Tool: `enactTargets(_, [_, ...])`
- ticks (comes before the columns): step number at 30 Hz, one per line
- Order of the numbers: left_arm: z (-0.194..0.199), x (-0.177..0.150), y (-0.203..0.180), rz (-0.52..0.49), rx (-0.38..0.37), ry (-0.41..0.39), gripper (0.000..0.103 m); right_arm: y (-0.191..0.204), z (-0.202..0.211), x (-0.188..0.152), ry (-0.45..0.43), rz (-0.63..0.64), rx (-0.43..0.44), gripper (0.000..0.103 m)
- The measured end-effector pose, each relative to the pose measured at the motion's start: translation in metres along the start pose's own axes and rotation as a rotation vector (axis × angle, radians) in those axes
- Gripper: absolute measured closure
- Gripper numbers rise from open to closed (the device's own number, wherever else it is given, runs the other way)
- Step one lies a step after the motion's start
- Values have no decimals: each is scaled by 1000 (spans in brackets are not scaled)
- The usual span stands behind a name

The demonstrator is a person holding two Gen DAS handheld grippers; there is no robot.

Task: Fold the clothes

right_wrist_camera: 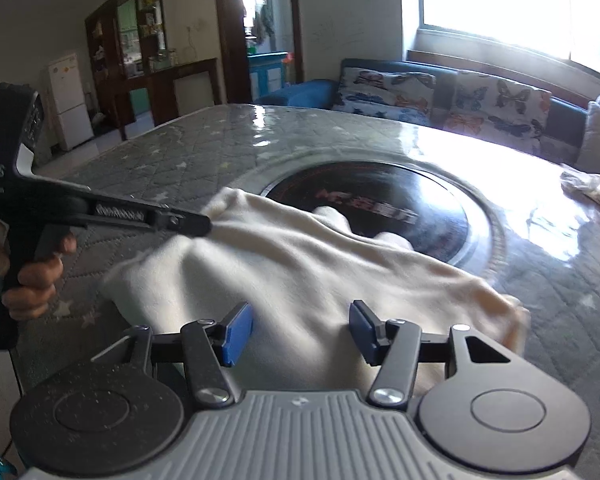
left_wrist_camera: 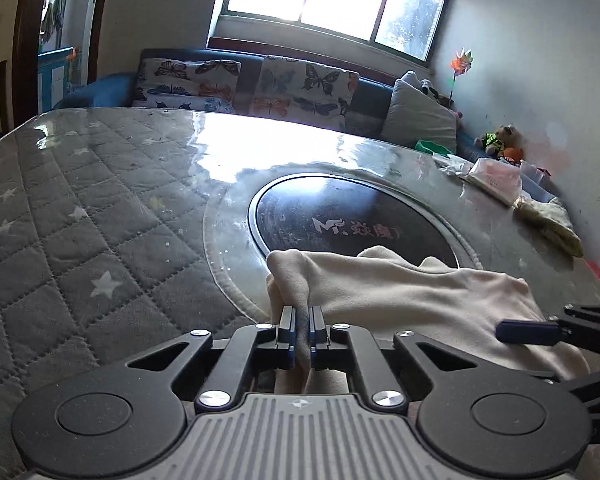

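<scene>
A cream garment (right_wrist_camera: 284, 264) lies rumpled on a table (left_wrist_camera: 80, 208) with a quilted grey cover under clear plastic, part of it draped over a dark round inset (left_wrist_camera: 340, 216); no clean fold shows yet, so the task looks to be at its start — one corner gripped, the rest still to be flattened and folded.

The left gripper (left_wrist_camera: 302, 320) has its jaws pressed nearly together on a bunched corner of the cloth, which rises in a pinched ridge just ahead of the fingertips; in the right wrist view the same gripper (right_wrist_camera: 204, 225) bites the garment's far-left corner.

The right gripper (right_wrist_camera: 300, 332) hovers with jaws about half spread and nothing clamped — the near edge of the cloth sits between and below the blue pads (right_wrist_camera: 238, 332); whether they touch it I cannot tell.

The garment's long axis seems to run from the pinched corner, left of the right jaws, across to a loose end (right_wrist_camera: 508, 312) beyond their right side.
</scene>
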State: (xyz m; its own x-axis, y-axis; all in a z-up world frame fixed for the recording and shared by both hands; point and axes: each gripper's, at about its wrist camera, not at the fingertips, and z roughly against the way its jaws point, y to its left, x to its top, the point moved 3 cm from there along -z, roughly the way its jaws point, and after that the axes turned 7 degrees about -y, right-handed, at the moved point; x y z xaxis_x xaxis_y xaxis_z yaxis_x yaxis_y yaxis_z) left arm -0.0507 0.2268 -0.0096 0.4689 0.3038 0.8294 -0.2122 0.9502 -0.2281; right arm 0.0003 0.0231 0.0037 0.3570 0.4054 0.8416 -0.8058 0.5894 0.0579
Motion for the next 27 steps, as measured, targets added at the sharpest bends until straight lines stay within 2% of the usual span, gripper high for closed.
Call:
enactTargets(6, [-4,0,2,-12,-2,12,89,-23,25,-16,24,-53,-56,48])
enactTargets(11, [0,2,6,-28,9,8,74,-35,43,-18,43,-79,-98,49])
enactTargets(15, [10,7,13,-31,43,-13,74,-42,55,-13,33,-75,-139,49])
enactTargets(18, [21,13,13,-28,74,-42,74,-47,61,-5,-22,-109,-155,51])
enactTargets(20, [27,15,5,-40,39,-54,74,-46,58,-2,-35,-111,-153,55])
enactTargets(24, [29,4,-24,-116,-57,-36,74,-39,43,-9,-3,-96,-127,62])
enactTargets(27, [26,-8,-43,-181,-111,-5,74,-35,41,-19,25,-49,-140,63])
